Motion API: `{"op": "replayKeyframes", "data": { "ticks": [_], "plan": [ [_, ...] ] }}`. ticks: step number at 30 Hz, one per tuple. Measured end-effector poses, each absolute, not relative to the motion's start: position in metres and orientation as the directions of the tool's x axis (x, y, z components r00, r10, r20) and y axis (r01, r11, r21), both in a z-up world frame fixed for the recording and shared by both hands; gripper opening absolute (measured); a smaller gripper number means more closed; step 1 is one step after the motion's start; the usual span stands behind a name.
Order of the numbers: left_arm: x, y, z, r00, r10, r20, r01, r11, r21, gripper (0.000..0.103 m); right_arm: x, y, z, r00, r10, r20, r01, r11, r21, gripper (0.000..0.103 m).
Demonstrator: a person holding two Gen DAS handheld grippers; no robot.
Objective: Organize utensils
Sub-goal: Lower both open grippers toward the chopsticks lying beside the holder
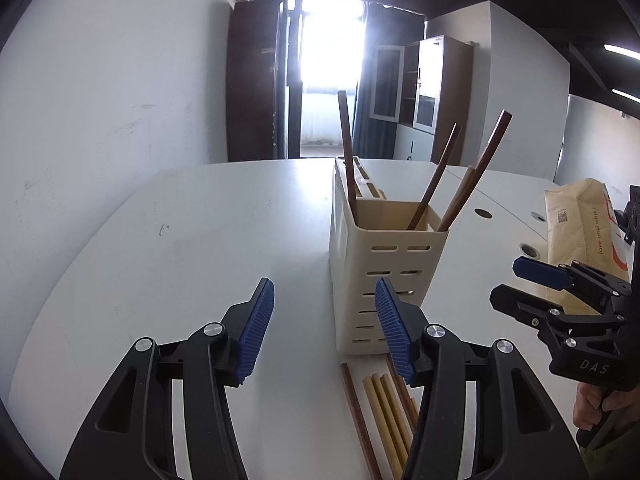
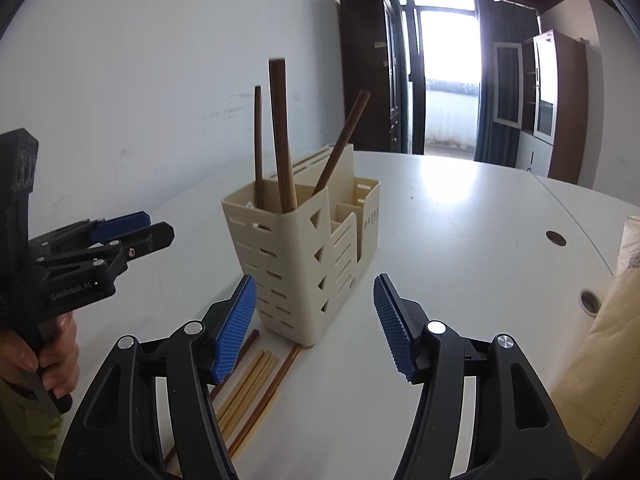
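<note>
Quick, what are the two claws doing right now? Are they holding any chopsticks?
Left claw: open, holding nothing.
Right claw: open, holding nothing.
The loose chopsticks lie on the table, ungrabbed.

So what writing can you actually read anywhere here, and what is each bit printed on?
"love and wink !" on the brown paper bag.
"DAS" on the right gripper, on its black body.
"GenRobot.AI" on the left gripper, on its black body.
Dark letters on the side of the cream utensil holder: too blurred to read.
QR code and small print on the bag: too small to read.
</note>
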State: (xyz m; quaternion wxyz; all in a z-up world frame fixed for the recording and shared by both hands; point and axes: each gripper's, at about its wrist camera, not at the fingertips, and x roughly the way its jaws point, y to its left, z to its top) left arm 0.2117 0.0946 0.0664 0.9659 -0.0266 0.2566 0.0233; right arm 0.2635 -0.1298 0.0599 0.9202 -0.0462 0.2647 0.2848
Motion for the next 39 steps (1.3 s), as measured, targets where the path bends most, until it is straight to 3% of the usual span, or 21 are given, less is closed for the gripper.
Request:
{"op": "replayKeyframes", "data": {
  "ticks": [18,39],
  "plan": [
    [0.225,0.102,0.027,0.792,0.063,-0.607,-0.084,0.996,-0.006,0.054,0.261,-0.103,-0.007,0.585,0.413,-0.698,-0.556,0.831,0.026,0.063],
    [0.245,0.098,-0.010,0.707,0.051,-0.705,-0.061,0.998,0.011,0.054,0.263,-0.090,-0.036,0.528,0.345,-0.776,-0.550,0.835,-0.003,0.063]
  ]
}}
